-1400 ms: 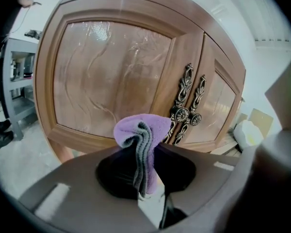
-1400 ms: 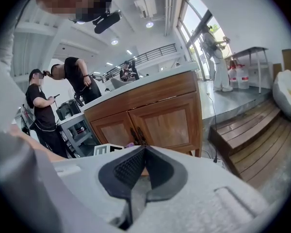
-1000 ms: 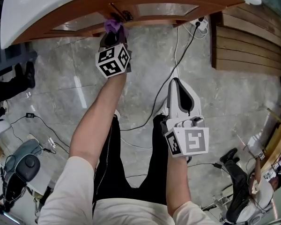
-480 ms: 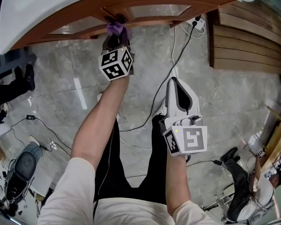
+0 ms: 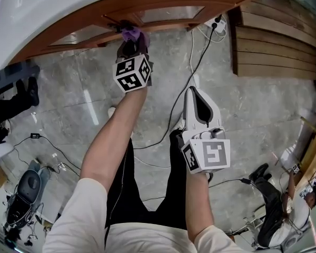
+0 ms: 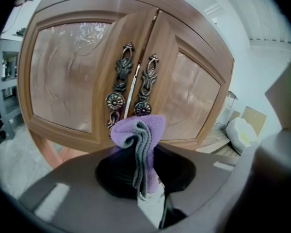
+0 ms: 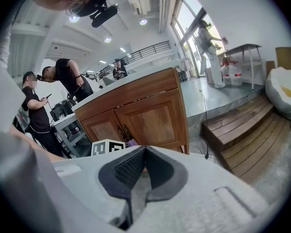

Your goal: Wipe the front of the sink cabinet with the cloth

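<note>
A purple cloth (image 6: pixel 138 130) with a grey edge is bunched up in my left gripper (image 6: pixel 145 152), which is shut on it. It is held up to the wooden sink cabinet (image 6: pixel 184 96), just below the two ornate metal handles (image 6: pixel 115 101) where the doors meet. From above, the cloth (image 5: pixel 130 34) sits at the cabinet front (image 5: pixel 163 15) under the white counter (image 5: pixel 37 15), ahead of the left gripper (image 5: pixel 129 47). My right gripper (image 5: pixel 196 93) hangs lower over the floor, shut and holding nothing. Its own view shows the right gripper (image 7: pixel 142 154) and the cabinet (image 7: pixel 145 113) further off.
Cables (image 5: pixel 192 62) run over the grey stone floor to a socket strip (image 5: pixel 215 22). Wooden steps (image 5: pixel 274 46) lie right of the cabinet. People stand at the left (image 7: pixel 70 79) and a white sack (image 7: pixel 283 89) lies at the right. Gear sits at the lower left (image 5: pixel 21 188).
The left gripper and the cloth have shifted slightly right and down in the head view, staying at the cabinet doors. The right gripper has drifted a little to the left.
</note>
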{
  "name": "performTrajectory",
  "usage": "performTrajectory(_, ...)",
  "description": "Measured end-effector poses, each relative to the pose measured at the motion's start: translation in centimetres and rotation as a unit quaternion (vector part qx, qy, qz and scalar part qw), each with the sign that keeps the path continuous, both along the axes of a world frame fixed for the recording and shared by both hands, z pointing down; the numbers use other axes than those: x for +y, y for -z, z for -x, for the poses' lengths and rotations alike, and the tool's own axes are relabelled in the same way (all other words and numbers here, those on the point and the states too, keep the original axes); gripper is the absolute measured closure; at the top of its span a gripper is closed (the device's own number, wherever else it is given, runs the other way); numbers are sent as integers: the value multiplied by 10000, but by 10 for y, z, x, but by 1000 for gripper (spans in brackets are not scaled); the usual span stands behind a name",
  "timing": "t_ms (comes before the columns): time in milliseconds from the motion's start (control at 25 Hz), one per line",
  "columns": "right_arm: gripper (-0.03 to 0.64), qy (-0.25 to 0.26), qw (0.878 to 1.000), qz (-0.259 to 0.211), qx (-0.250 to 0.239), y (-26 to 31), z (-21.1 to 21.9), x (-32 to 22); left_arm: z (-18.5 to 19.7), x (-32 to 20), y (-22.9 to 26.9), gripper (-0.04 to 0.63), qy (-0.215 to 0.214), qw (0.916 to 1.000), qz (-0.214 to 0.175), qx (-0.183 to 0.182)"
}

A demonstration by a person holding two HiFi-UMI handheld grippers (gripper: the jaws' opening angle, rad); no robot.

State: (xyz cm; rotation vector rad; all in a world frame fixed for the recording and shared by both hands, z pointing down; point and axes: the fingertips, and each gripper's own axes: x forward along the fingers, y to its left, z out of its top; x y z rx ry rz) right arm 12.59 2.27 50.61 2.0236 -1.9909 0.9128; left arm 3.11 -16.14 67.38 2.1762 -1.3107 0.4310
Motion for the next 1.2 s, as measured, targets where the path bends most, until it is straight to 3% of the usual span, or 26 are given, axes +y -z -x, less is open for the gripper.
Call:
performTrajectory(400,617,-37,9999,75,91,-4,-23,8,-44,5,6,526,-452,9988,-198,-52)
performTrajectory(1200,617,-214,9997,93,20,-16,-74,21,-115,13,-2,525,-728,9969,-294,-111)
